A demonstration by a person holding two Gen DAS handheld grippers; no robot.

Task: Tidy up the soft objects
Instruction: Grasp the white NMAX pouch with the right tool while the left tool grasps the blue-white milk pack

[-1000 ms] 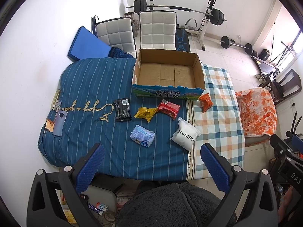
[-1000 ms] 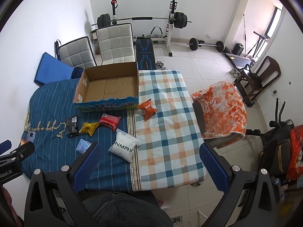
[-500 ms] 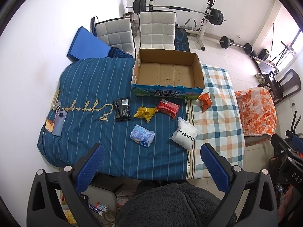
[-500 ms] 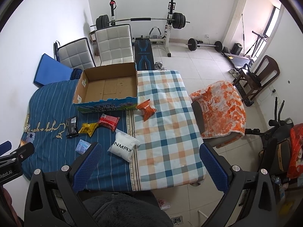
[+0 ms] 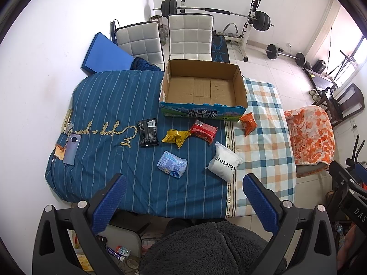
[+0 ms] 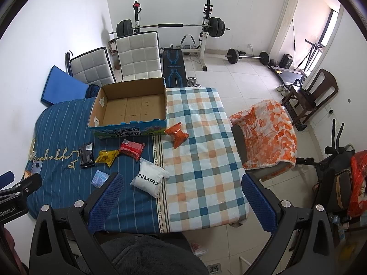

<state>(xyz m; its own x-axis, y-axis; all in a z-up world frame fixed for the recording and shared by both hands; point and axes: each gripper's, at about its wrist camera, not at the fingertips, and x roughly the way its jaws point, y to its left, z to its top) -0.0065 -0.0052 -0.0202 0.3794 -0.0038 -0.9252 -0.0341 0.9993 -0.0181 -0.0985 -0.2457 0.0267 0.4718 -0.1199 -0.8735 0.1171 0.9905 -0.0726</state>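
**Six soft packets wait short of an empty box**

Both hand-held grippers hang above the near edge of the table, fingers spread wide and holding nothing. The left hand-held gripper [image 5: 184,194] looks straight over the blue striped cloth [image 5: 110,105], and the packets lie ahead of it and below. The pale blue packet [image 5: 172,164] is closest, just beyond its fingertips and slightly left of centre, its long axis slanting across the line of the fingers. The white pouch [image 5: 224,162] sits near it to the right, on the seam where the striped cloth meets the checked cloth [image 5: 263,151].

Further out lie the black packet [image 5: 148,132], the yellow packet [image 5: 176,137] and the red packet [image 5: 204,131], the last two touching. The orange packet [image 5: 248,123] rests alone on the checks, just beside the front right corner of the cardboard box [image 5: 201,112], which stands open and empty at the far side.

The right hand-held gripper [image 6: 181,196] is aimed over the checked side; the white pouch and the orange packet look like the better reach for it, while the left hand seems nearer to everything on the stripes.

A phone [image 5: 71,145] lies at the table's left edge. Behind stand two white chairs [image 5: 190,36], a barbell rack [image 5: 250,23] and tiled floor; an orange floral throw [image 5: 309,135] covers a seat to the right.
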